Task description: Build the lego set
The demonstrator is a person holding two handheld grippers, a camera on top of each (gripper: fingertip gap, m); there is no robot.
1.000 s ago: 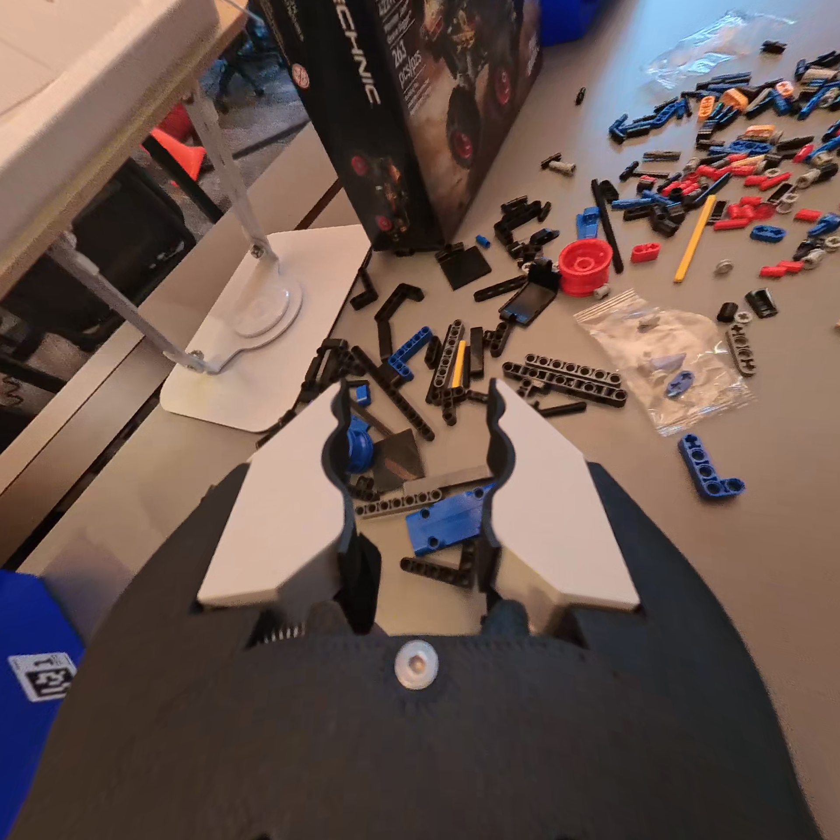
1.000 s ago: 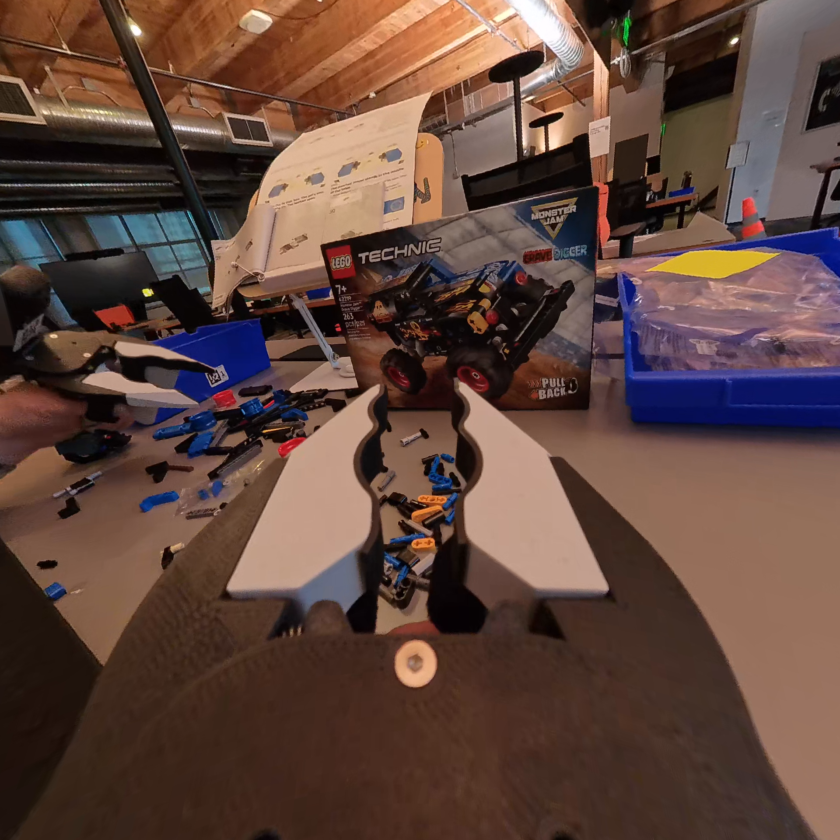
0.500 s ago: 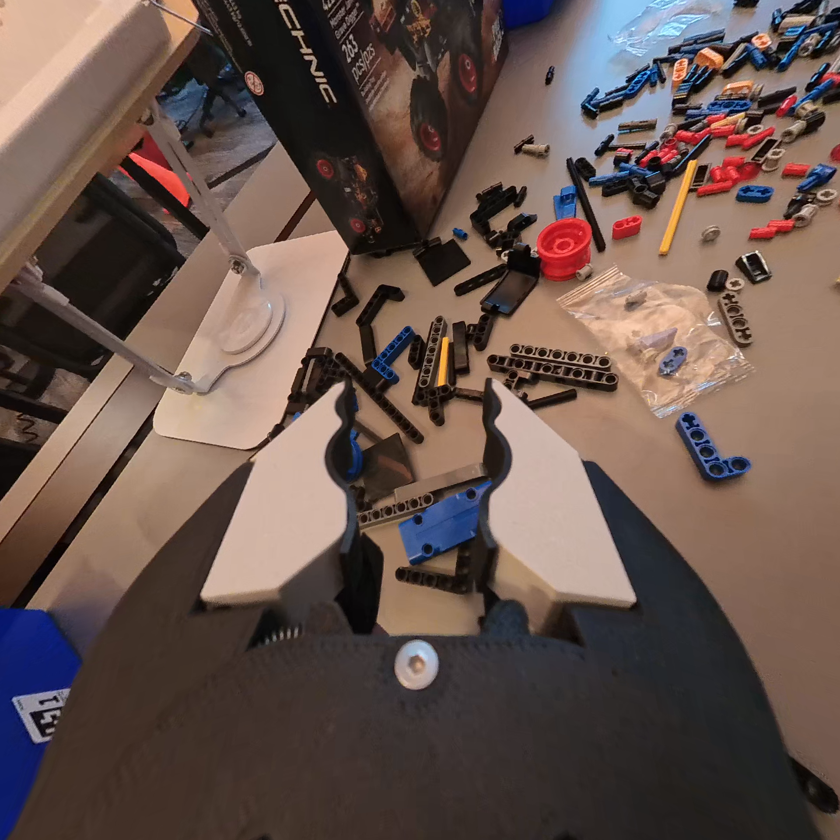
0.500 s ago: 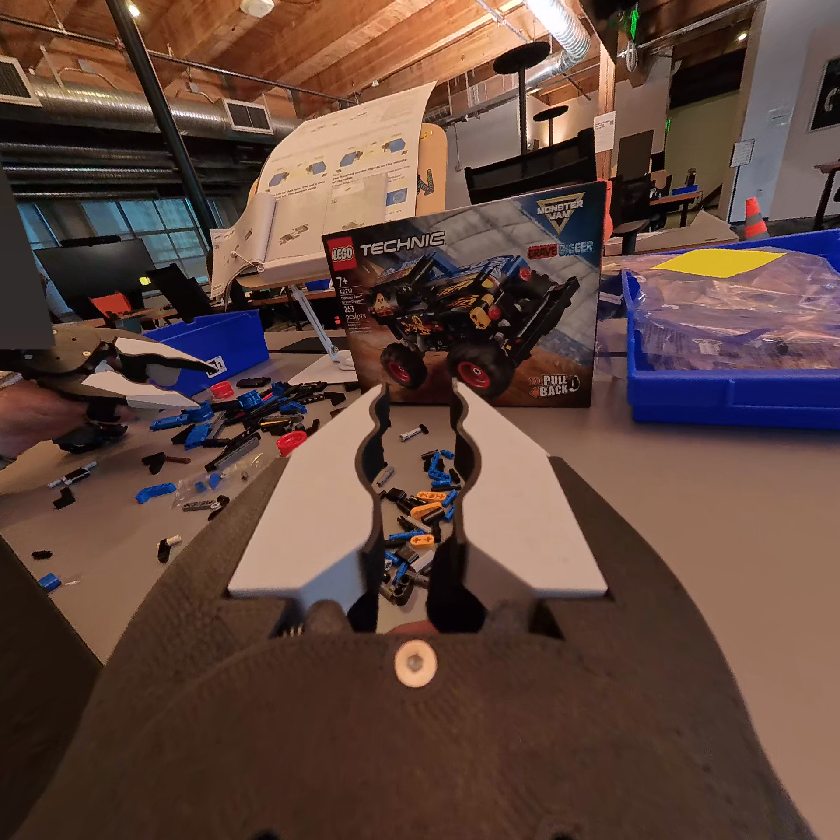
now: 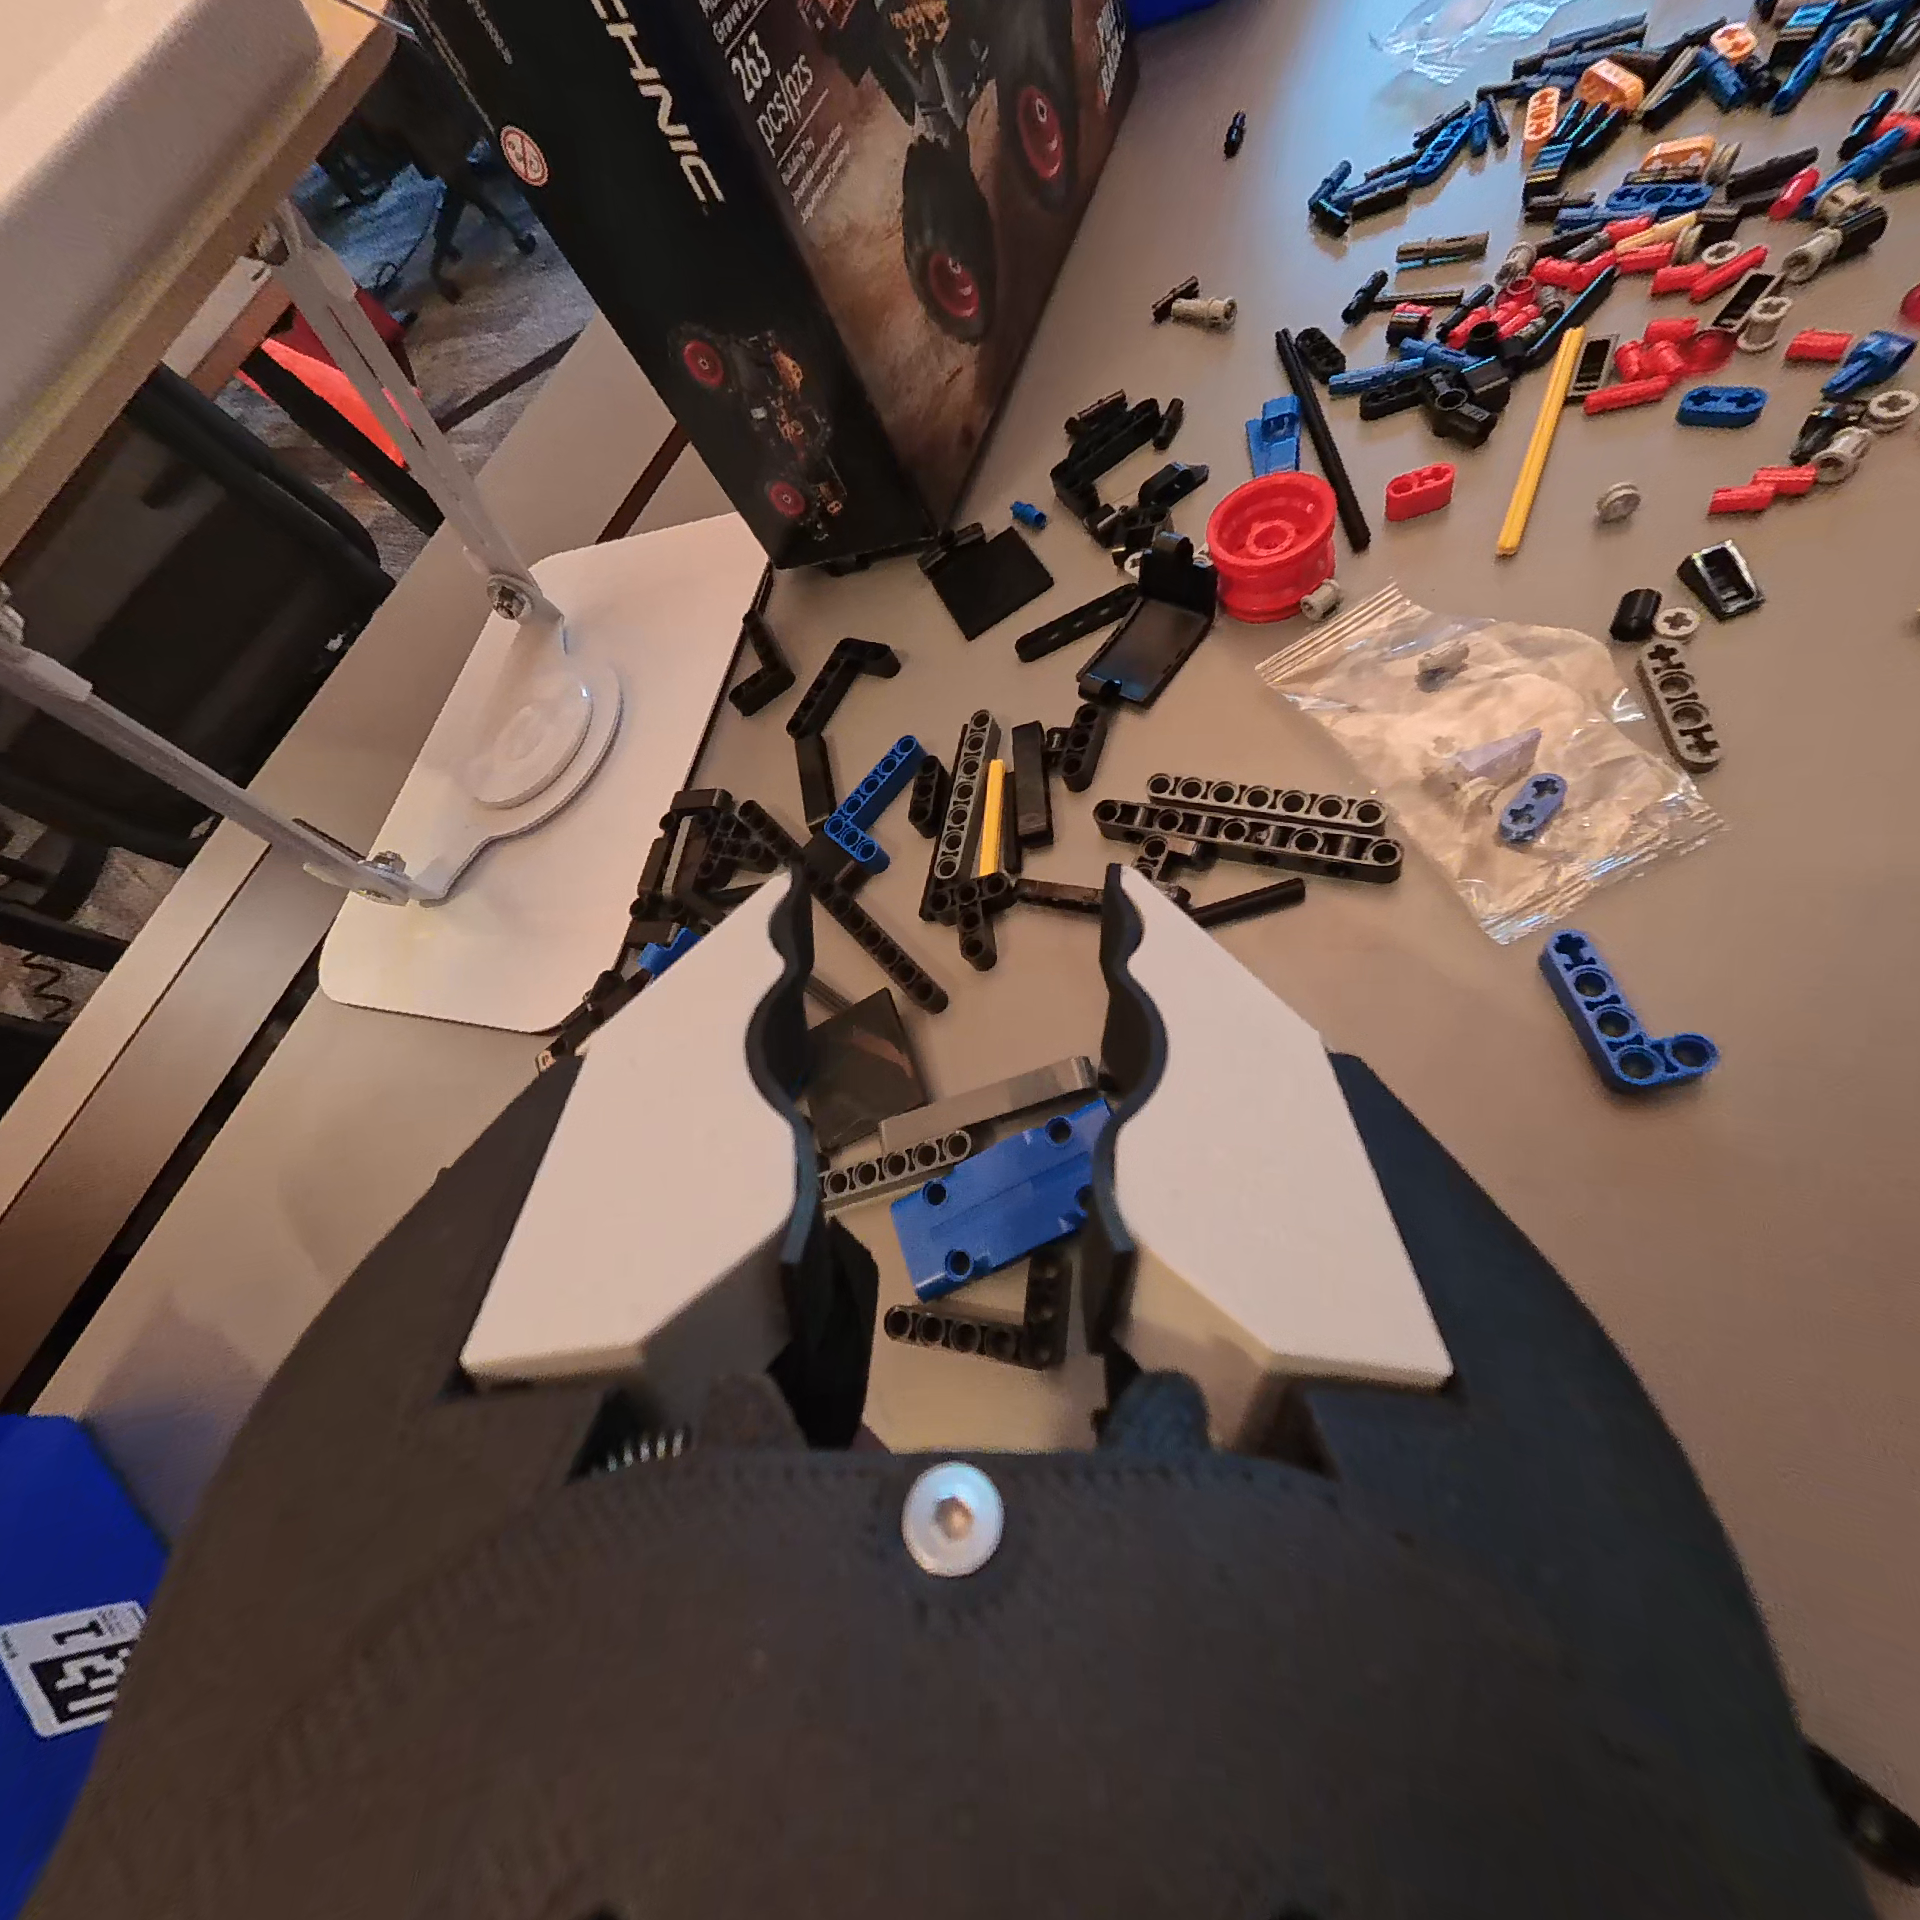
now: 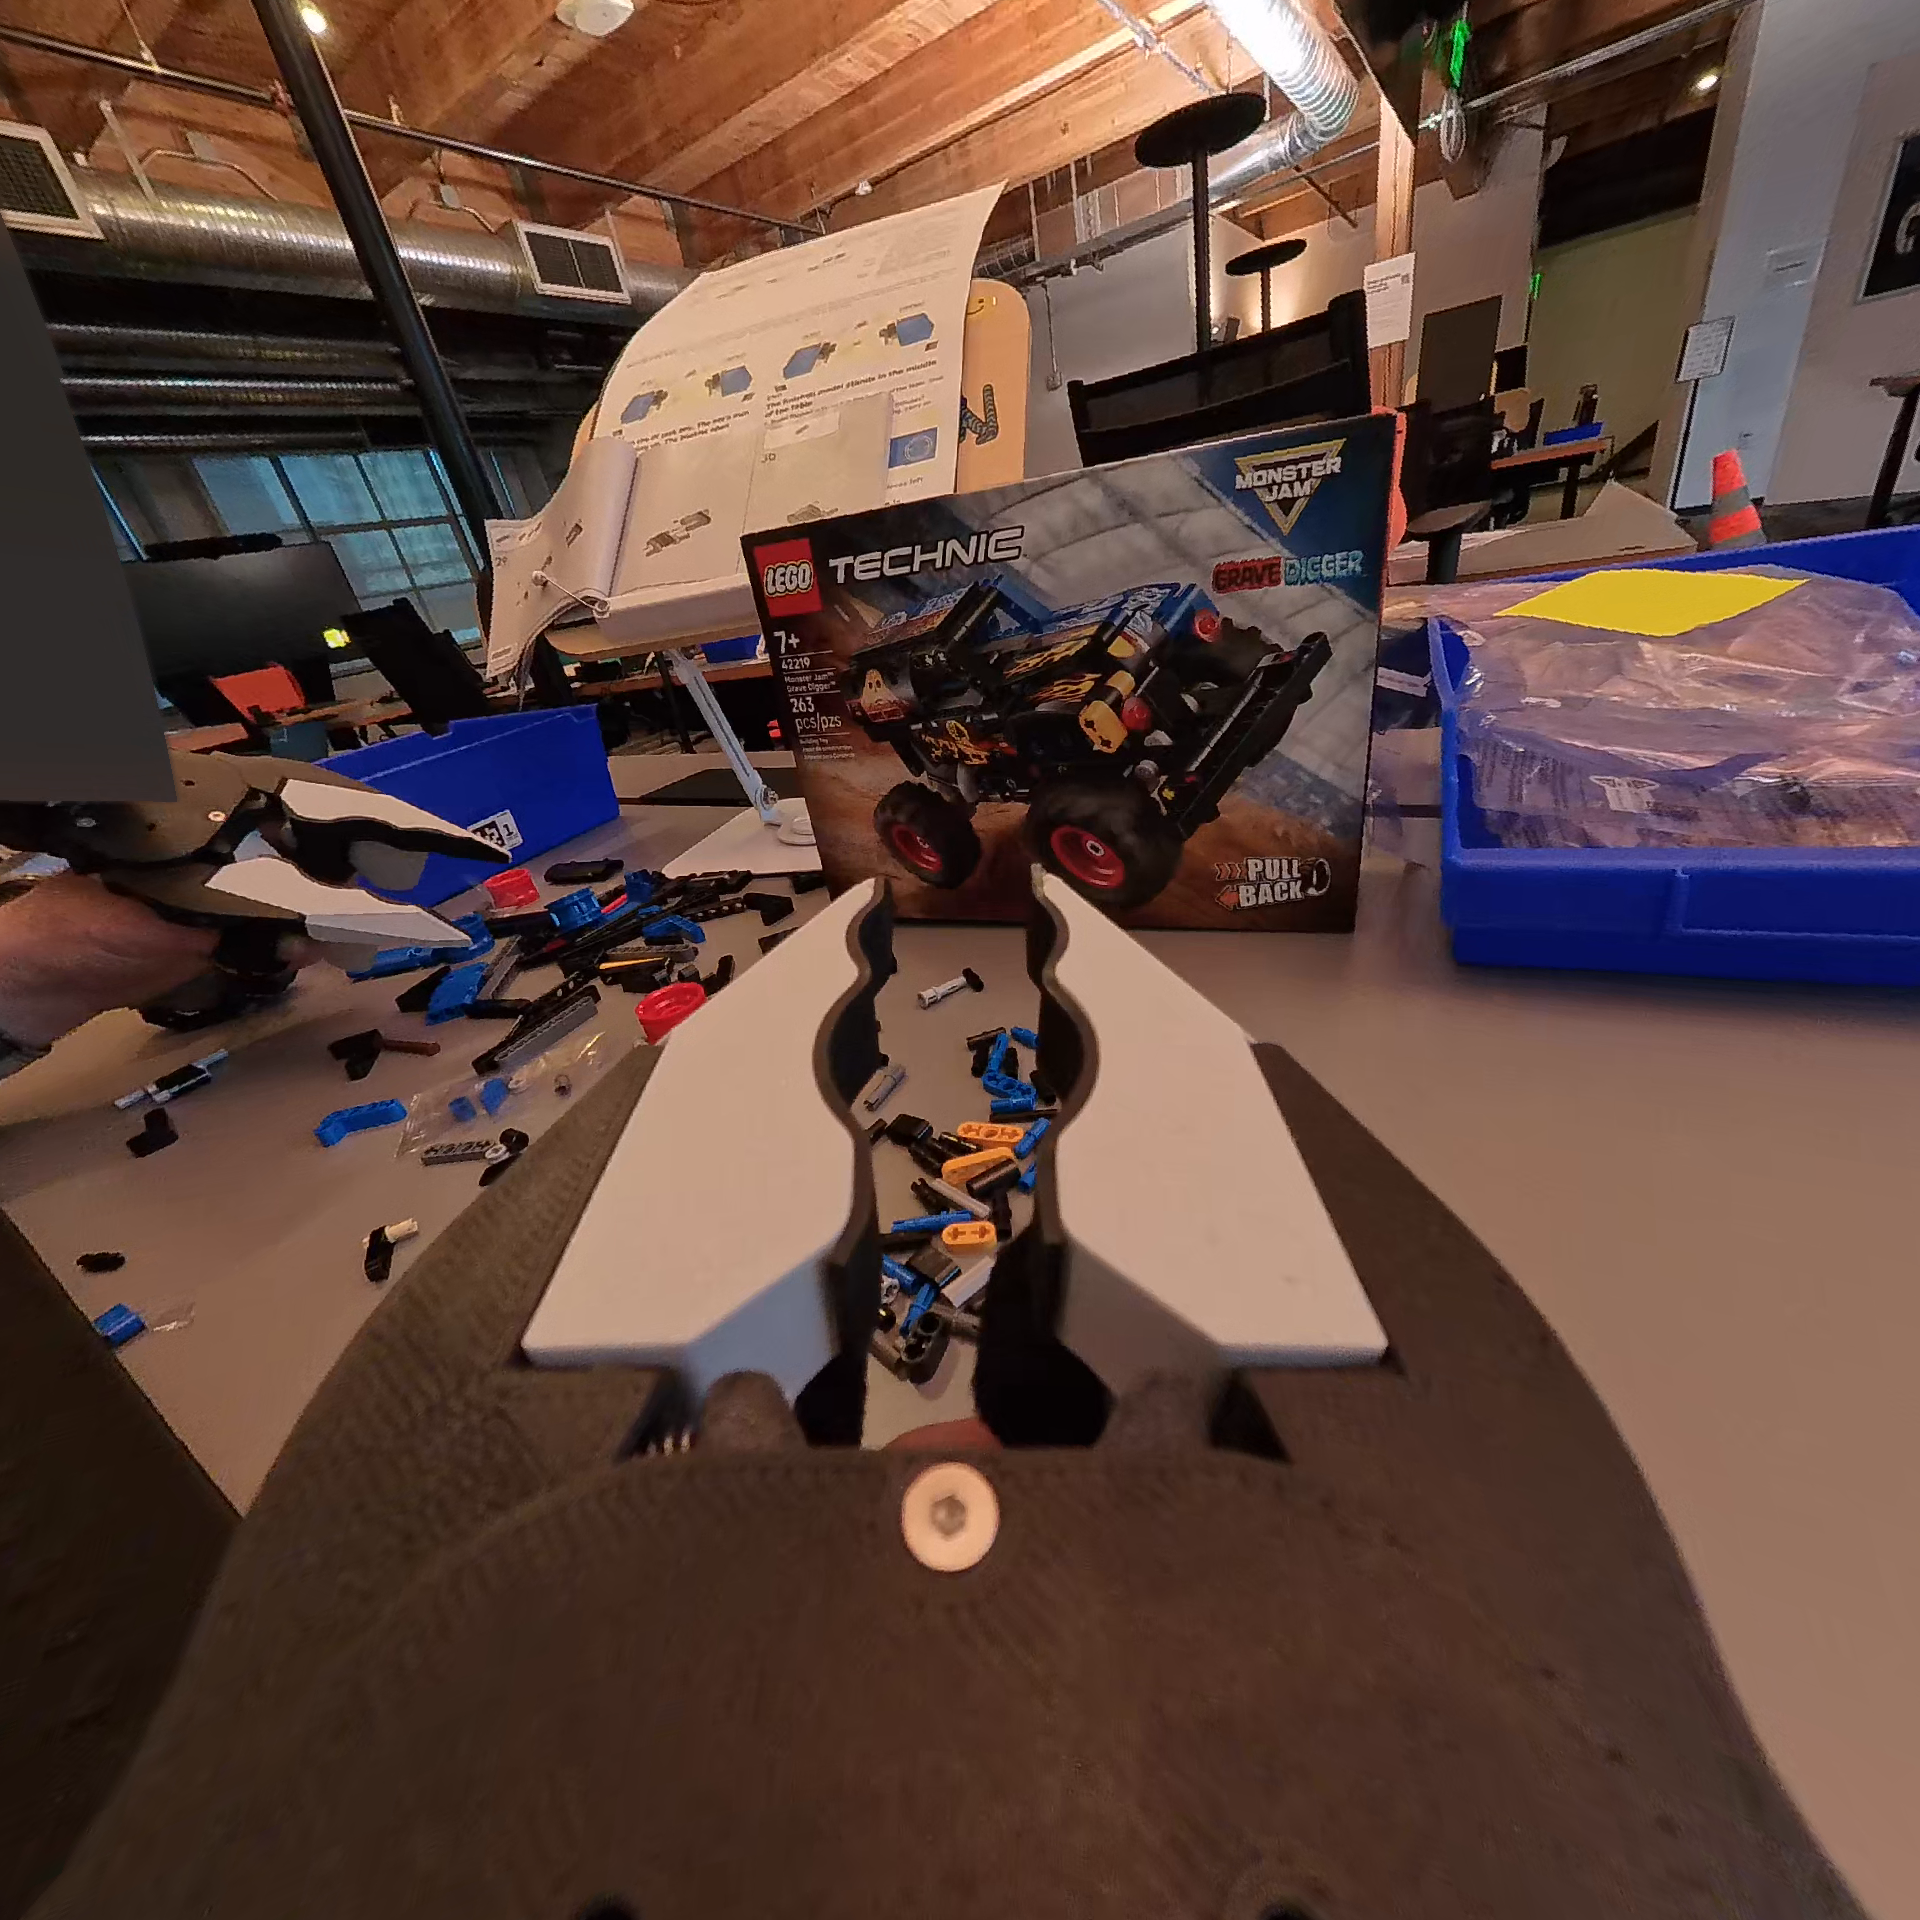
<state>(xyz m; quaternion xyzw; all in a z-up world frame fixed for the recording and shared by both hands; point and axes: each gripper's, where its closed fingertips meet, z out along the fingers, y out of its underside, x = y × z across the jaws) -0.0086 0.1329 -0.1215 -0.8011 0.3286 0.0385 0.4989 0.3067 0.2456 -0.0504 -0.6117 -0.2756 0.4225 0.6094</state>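
My left gripper [image 5: 951, 894] is open and empty. It hovers low over a blue panel [image 5: 997, 1205], a grey beam [image 5: 935, 1132] and a black L-beam [image 5: 987, 1330], which lie on the grey table between its fingers. My right gripper [image 6: 958, 888] is open with a narrower gap and empty. It is above a pile of small blue, orange and black pins [image 6: 966, 1164]. The left gripper also shows in the right wrist view [image 6: 343, 883], held by a hand over the black and blue beams at the left.
The set's box [image 6: 1070, 707] stands upright behind the parts. A white stand base [image 5: 540, 790] carries the open instruction booklet [image 6: 790, 416]. A red wheel hub [image 5: 1273, 535], a plastic bag [image 5: 1486, 758] and a blue L-beam [image 5: 1616, 1018] lie nearby. Blue bins stand right [image 6: 1662, 894] and left [image 6: 488, 790].
My left gripper has drifted a little to the right over the beams, still open. A blue round piece by its left finger is now hidden. The right gripper has barely moved.
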